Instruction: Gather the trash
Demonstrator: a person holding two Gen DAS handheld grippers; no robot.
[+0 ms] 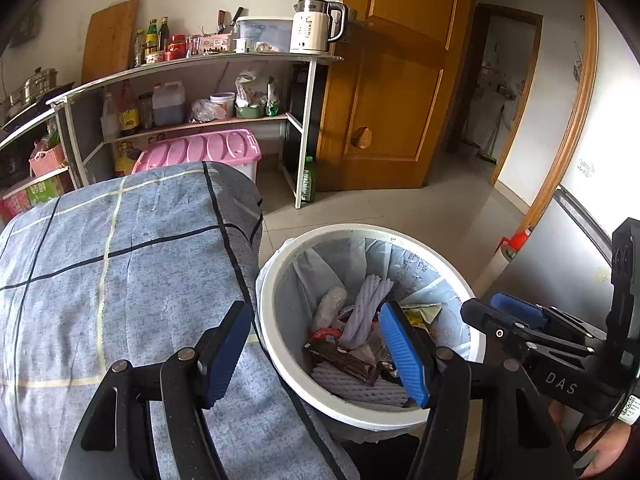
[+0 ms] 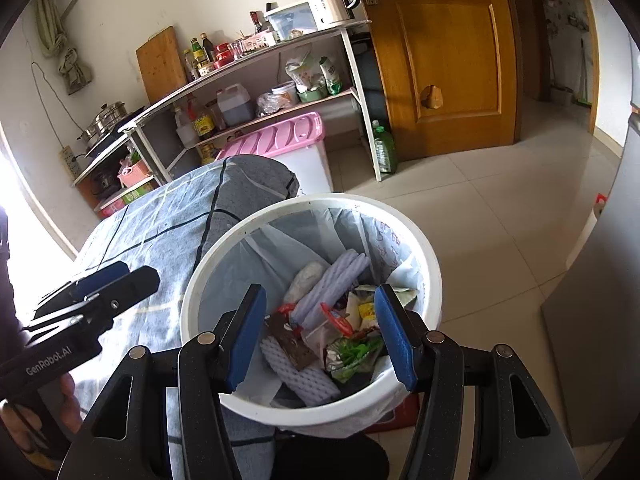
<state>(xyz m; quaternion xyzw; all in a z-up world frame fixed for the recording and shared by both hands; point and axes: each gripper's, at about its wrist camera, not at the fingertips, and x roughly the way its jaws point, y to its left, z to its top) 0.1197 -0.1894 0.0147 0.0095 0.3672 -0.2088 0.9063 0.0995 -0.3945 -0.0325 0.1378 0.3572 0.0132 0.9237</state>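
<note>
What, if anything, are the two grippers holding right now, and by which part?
Nothing is held. The left gripper and right gripper both stand open and empty above the bin.

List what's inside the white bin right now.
Inside the white bin, on a pale liner bag: lavender foam netting, a brown wrapper, a red-and-white packet, a green foil wrapper. The bin's bottom and anything lower are covered.

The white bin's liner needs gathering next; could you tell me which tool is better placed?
Probably the right tool: it is open and empty over the white bin, while the left tool, also open, straddles its rim beside the cloth-covered table.
</note>
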